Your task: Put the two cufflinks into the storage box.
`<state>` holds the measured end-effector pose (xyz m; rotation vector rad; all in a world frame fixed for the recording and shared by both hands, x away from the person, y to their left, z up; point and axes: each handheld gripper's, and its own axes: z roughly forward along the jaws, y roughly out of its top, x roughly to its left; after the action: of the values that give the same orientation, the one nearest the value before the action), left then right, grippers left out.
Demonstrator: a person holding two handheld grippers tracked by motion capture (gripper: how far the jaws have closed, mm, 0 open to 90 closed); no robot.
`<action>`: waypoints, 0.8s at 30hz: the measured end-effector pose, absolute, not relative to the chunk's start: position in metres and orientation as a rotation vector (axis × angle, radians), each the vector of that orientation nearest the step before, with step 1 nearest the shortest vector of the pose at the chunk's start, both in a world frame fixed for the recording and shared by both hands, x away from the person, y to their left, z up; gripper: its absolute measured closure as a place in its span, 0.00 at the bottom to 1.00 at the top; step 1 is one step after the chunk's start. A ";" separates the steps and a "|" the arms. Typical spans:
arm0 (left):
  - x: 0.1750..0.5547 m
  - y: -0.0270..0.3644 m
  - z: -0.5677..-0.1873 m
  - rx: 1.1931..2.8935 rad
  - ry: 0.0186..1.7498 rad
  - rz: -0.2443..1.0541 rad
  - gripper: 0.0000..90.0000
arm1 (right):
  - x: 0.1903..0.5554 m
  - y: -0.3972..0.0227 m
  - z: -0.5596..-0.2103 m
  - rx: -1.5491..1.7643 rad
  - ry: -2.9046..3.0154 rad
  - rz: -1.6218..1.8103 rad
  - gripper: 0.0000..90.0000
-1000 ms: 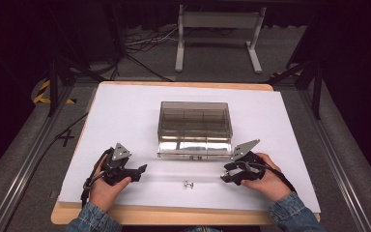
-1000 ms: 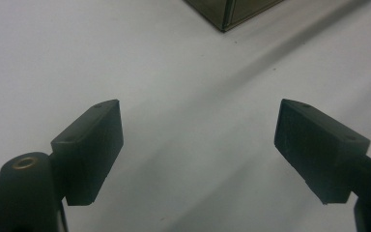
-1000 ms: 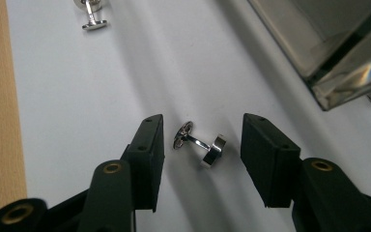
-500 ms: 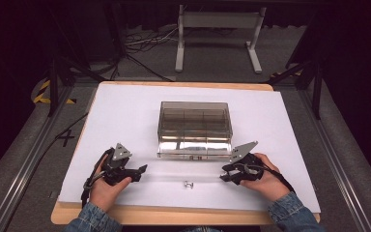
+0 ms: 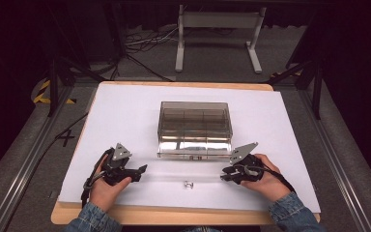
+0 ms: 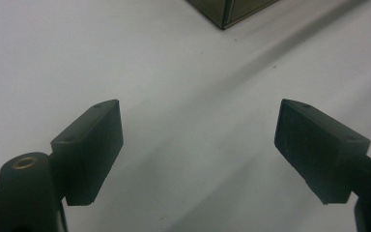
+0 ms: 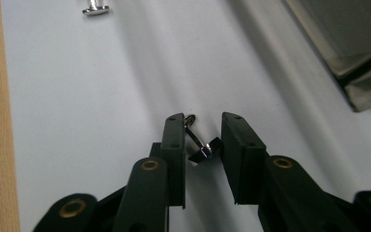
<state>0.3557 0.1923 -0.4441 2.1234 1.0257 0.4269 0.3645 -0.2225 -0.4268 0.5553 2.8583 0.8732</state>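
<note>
A small shiny metal fastener (image 7: 200, 145) sits tilted between the pads of my right gripper (image 7: 203, 118). It touches both pads; these jaws have just been closing on it. In the high view the right gripper (image 5: 226, 178) lies low on the white table at the front right, pointing left. A second small metal fastener (image 5: 188, 184) lies loose on the table ahead of it, the same fastener (image 7: 95, 8) showing at the top left of the right gripper view. My left gripper (image 5: 142, 170) rests at the front left. Its jaws stand wide apart over bare table, so the left gripper (image 6: 196, 104) is open.
A smoky clear plastic compartment box (image 5: 195, 123) stands in the middle of the white table (image 5: 125, 111), just beyond both grippers. Its corner (image 6: 227, 9) shows at the top of the left gripper view. The table's wooden front edge (image 5: 174, 215) is close behind the hands.
</note>
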 end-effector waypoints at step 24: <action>0.356 0.192 -0.445 2.121 1.025 0.426 0.20 | 0.357 -0.221 -0.409 0.580 2.856 0.894 0.83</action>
<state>0.3559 0.1918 -0.4445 2.1212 1.0252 0.4260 0.3567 -0.2207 -0.4094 0.5796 2.8563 0.8938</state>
